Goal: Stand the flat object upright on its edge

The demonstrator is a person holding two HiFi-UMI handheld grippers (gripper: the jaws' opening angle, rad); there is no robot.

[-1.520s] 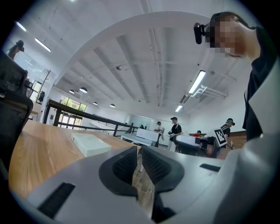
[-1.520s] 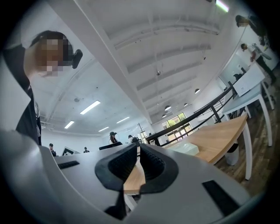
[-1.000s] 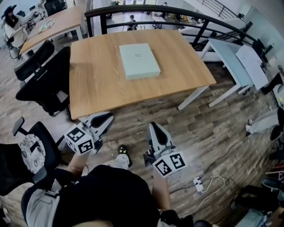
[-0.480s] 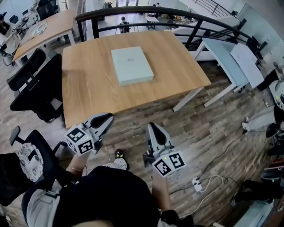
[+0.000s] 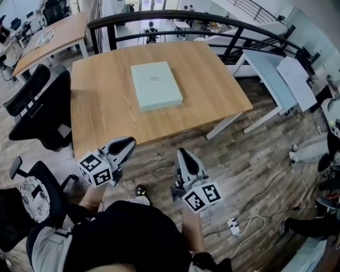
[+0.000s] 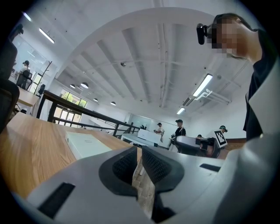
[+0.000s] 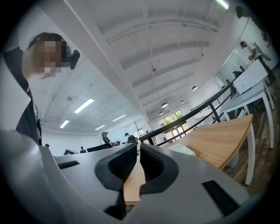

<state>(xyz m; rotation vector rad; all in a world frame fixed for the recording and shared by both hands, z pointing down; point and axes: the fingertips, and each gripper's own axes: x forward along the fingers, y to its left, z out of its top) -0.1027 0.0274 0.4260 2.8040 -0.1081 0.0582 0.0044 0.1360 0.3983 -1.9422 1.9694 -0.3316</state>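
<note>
Not started: pale flat box (image 5: 156,85), possibly a thin case, lies flat mid-desk (image 5: 101,111). The left tool (image 5: 127,143) and right tool (image 5: 183,153) are closed, empty, well short of it.

An open-plan office: a light wooden rectangular counter (image 5: 106,106), black swivel office chairs (image 5: 45,119), another wooden desk (image 5: 53,34), long ceiling strip lights (image 6: 202,85).

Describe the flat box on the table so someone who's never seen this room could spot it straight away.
Look for the large wooden table just in front of the curved black railing. Lying flat near its middle is a thin rectangular box. It is pale green and the only thing on that tabletop.
</note>
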